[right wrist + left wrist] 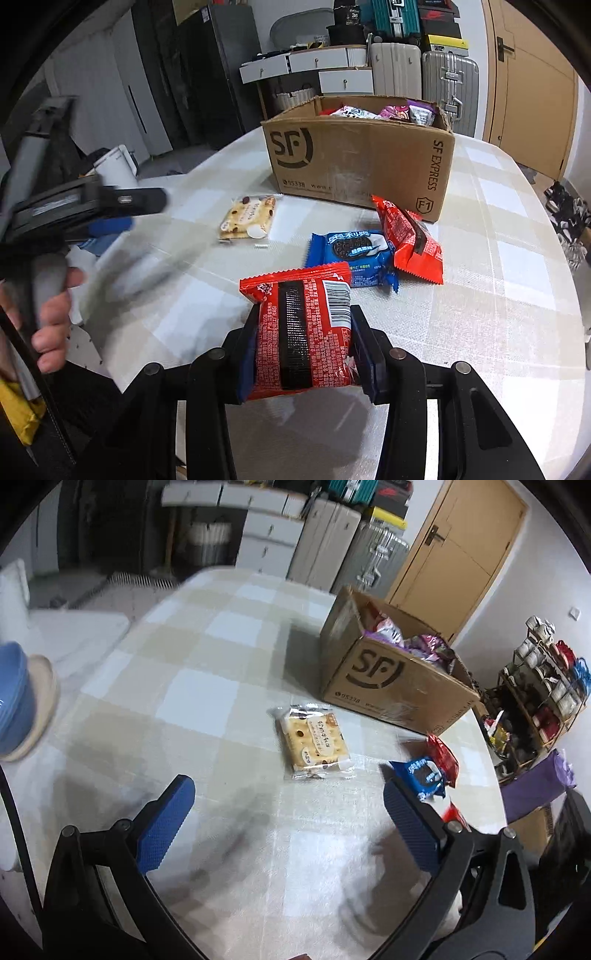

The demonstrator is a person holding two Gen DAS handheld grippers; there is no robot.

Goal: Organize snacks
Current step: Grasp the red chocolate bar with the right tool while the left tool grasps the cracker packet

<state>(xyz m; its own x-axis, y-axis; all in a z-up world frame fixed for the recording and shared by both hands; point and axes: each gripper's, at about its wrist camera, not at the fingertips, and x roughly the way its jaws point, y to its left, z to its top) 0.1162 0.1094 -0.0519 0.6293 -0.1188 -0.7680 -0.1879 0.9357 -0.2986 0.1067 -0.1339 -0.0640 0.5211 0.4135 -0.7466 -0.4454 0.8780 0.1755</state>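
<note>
R gripper (304, 343) clamped on red snack pkt (303, 332), pads pressing both sides, pkt lifted off table (498, 295). L gripper (288, 812) jaws wide apart, nothing between, above bare cloth near cracker pkt (314, 742). Blue Oreo pkt (354, 258) and 2nd red pkt (410, 240) lie touching, just in front of SF box (362, 162) at far side, box holding more snacks.
</note>
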